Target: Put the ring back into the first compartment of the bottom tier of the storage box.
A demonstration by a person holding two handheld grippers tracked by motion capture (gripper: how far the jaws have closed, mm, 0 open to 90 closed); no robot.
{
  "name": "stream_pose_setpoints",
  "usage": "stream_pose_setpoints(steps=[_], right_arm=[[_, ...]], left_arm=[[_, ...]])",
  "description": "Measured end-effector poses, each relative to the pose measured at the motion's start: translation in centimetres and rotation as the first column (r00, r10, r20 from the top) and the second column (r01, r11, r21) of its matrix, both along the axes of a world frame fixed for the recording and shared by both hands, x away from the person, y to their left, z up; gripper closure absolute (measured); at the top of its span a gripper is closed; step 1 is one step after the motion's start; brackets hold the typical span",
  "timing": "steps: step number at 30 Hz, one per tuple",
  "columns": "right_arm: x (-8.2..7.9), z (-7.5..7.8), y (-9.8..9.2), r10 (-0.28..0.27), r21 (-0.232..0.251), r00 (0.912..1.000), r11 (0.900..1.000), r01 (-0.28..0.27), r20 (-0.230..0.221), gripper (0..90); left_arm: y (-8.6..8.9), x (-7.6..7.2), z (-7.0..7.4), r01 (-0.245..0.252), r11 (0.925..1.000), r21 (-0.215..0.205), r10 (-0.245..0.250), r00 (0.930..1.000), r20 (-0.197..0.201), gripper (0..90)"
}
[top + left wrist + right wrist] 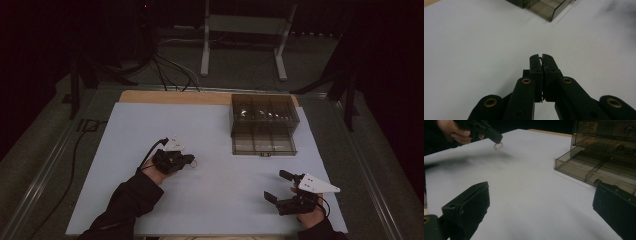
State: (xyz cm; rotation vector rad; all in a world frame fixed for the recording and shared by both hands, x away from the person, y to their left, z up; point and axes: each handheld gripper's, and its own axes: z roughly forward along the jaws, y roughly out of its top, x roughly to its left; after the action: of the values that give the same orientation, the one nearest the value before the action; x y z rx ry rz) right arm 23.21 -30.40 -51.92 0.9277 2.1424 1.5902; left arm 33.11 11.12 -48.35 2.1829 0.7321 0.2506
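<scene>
1. On the pale blue worktop point(215, 150), left of centre and well in from the left edge: left gripper point(189, 159), held in the person's left hand point(156, 172), dark sleeve entering from the bottom edge of the high view.
2. Between its tips, pinched: a small ring point(498, 145), pale pinkish in the right gripper view, hanging just clear of the worktop with a soft shadow below; in the high view seen as a thin loop at the gripper's tip point(193, 162).
3. In the left gripper view: both black jaws pressed together point(541, 60), a thin sliver of the ring caught in the seam between them point(544, 67).
4. Near the bottom right corner of the worktop: right gripper point(280, 186), jaws standing wide apart, nothing between them, grey three-cornered plate on top, held in the right hand point(312, 216).
5. Toward the far right corner of the worktop: smoky transparent drawer box point(264, 114), its lowest drawer point(263, 144) pulled out toward the person, divided into compartments, small pale items faintly visible in the upper levels, too small to identify.
6. Ring and drawer box well apart, open worktop between them.
7. Beyond the far edge: dark floor, cables, a white metal stand point(243, 30).
</scene>
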Motion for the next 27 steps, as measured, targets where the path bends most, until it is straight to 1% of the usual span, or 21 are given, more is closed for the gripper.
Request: stream_pose_setpoints(steps=[4,8,16,18,20,22,27], right_arm=[[0.0,0.0,0.0,0.000,-0.001,1.0000,1.000,0.000,0.002,1.1],[0.0,0.0,0.0,0.000,0.000,1.0000,1.000,0.000,0.003,1.0],[0.0,0.0,0.0,0.001,0.000,1.0000,1.000,-0.001,0.003,1.1],[0.0,0.0,0.0,0.001,0.001,1.0000,1.000,-0.001,0.004,1.1],[0.0,0.0,0.0,0.001,0.001,1.0000,1.000,-0.001,0.003,1.1],[0.0,0.0,-0.1,0.001,0.002,1.0000,1.000,-0.001,0.003,1.1],[0.0,0.0,-0.1,0.002,0.001,1.0000,1.000,-0.002,0.003,1.1]], left_arm=[[-0.6,0.3,0.2,0.014,0.9999,0.001,-0.014,0.9999,0.004,89.7],[-1.1,0.4,0.3,0.018,0.9998,-0.008,-0.018,0.9998,0.004,89.7],[-1.9,0.9,0.6,0.035,0.9993,-0.011,-0.035,0.9994,0.004,89.7],[-2.2,1.0,0.6,0.040,0.9990,-0.020,-0.040,0.9992,0.001,89.7],[-2.4,1.1,0.6,0.041,0.9990,-0.017,-0.041,0.9991,0.004,89.7],[-2.6,1.3,0.7,0.044,0.9988,-0.021,-0.044,0.9990,0.000,89.7],[-3.2,1.5,0.8,0.056,0.9981,-0.027,-0.056,0.9984,0.004,89.7]])
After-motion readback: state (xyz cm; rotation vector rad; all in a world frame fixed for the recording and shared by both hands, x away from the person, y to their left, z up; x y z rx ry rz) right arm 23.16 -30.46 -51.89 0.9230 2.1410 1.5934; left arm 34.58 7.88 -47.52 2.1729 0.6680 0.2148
